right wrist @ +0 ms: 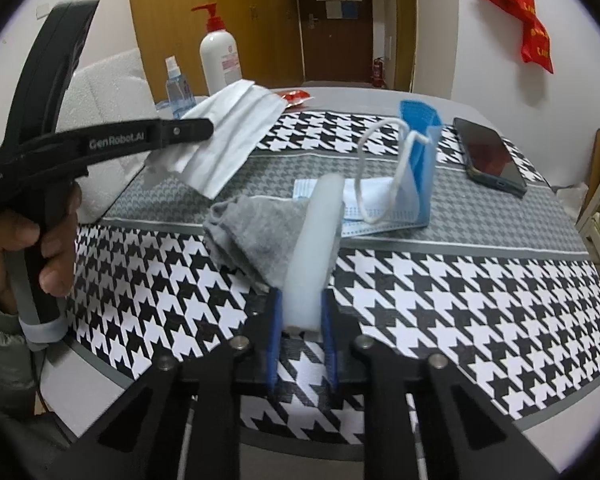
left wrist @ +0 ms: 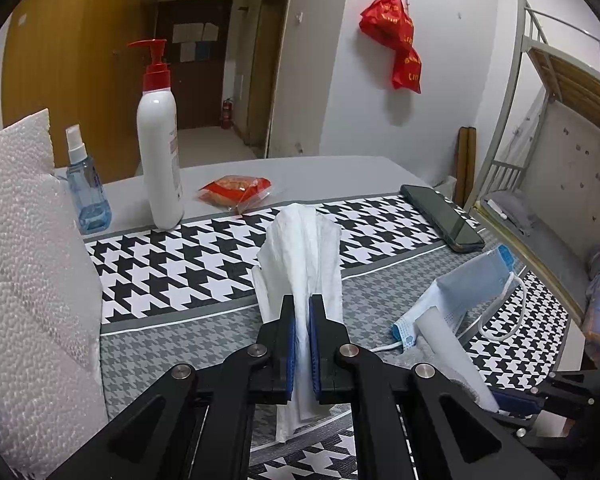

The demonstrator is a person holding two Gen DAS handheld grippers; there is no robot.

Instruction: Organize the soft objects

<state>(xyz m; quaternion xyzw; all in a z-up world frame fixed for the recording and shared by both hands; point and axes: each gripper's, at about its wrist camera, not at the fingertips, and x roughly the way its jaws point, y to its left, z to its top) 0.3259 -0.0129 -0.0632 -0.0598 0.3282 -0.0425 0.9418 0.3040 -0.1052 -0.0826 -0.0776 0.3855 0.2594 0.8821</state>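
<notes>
Mid-task. Left gripper (left wrist: 302, 320) clamped on a white folded tissue (left wrist: 304, 248), lifted clear of the houndstooth table mat (left wrist: 172, 264); seen from the right wrist view hanging above the mat's far-left part. Right gripper (right wrist: 302, 312) pinched narrowly on a white foam strip (right wrist: 314, 248), raised just above a grey sock (right wrist: 256, 232). Sock crumpled on the mat, touching or just beside a blue face mask (right wrist: 404, 196), which lies half folded up with ear loop loose. No sorted pile or container visible. Judged as early to middle stage: two soft items in hand, none placed; sock and mask left to handle. Destination not identifiable from either view. Pump bottle (left wrist: 158, 156), spray bottle (left wrist: 85, 188), phone (left wrist: 444, 216) and snack packet (left wrist: 236, 192) apart from the soft items.
</notes>
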